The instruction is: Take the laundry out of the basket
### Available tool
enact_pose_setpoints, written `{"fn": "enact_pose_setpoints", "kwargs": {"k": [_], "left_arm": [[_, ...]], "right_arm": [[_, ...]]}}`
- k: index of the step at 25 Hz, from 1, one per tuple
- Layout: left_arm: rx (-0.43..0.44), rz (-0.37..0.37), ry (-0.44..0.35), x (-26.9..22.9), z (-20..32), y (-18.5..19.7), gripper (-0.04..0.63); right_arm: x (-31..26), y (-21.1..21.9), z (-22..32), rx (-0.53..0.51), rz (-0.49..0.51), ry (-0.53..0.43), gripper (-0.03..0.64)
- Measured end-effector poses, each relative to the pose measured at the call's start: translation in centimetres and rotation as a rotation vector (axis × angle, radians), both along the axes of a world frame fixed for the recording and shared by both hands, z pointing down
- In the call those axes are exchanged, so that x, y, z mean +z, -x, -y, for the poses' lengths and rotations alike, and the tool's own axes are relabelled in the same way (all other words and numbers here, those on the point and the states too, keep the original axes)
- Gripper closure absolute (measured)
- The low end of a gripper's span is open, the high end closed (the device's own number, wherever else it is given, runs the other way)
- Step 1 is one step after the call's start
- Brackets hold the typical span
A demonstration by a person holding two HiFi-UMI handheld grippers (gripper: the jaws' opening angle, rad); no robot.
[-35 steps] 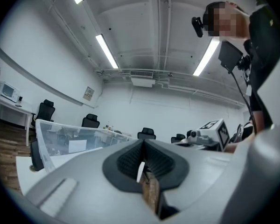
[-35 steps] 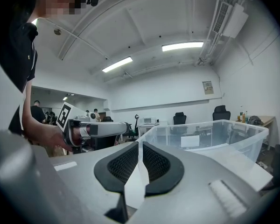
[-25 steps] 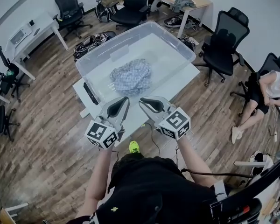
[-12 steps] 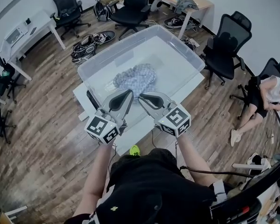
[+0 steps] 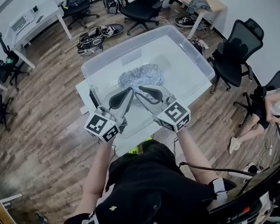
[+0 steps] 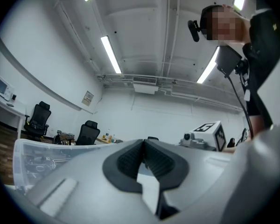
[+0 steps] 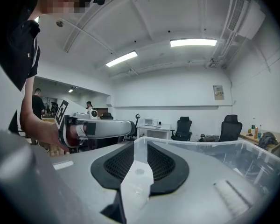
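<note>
Aiming at the laundry [image 5: 142, 74] inside the basket [image 5: 102, 59]: my left hand-held gripper [image 5: 127, 91] is closed, and my right hand-held gripper [image 5: 141, 91], empty, has just been opening to grasp.

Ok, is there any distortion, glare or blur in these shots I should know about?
Head view: strong fisheye, the wood floor bends around the clear bin, no real glare. Left gripper view: round black vignette, tube light blown out. Right gripper view: same vignette, ceiling lamp glaring, nearest foreground soft.

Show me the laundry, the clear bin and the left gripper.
laundry [image 5: 142, 73], head view, middle of the crumpled heap.
clear bin [image 5: 179, 66], head view, bare floor right of the heap.
left gripper [image 6: 143, 143], left gripper view, where its fingertips meet.
</note>
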State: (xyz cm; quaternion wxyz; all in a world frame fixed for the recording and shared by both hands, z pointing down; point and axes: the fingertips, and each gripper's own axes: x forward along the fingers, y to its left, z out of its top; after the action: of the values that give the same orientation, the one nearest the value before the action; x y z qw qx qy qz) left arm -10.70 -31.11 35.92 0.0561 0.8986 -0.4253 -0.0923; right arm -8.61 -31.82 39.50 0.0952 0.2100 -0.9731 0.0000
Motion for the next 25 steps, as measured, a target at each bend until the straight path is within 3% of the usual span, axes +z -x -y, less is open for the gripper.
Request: {"fn": "enact_pose_setpoints", "kwargs": {"k": [13, 25], "left_arm": [[-0.093, 0.022, 0.055, 1.8, 4.6, 0.4, 0.588], [-0.168, -0.022, 0.136, 5.9, 8.5, 0.5, 0.588]], "right_arm": [[3.3, 2.2, 5.8, -0.148, -0.071, 0.053, 0.479], [10.8, 2.2, 10.3, -0.246, -0.257, 0.176, 0.394]]}}
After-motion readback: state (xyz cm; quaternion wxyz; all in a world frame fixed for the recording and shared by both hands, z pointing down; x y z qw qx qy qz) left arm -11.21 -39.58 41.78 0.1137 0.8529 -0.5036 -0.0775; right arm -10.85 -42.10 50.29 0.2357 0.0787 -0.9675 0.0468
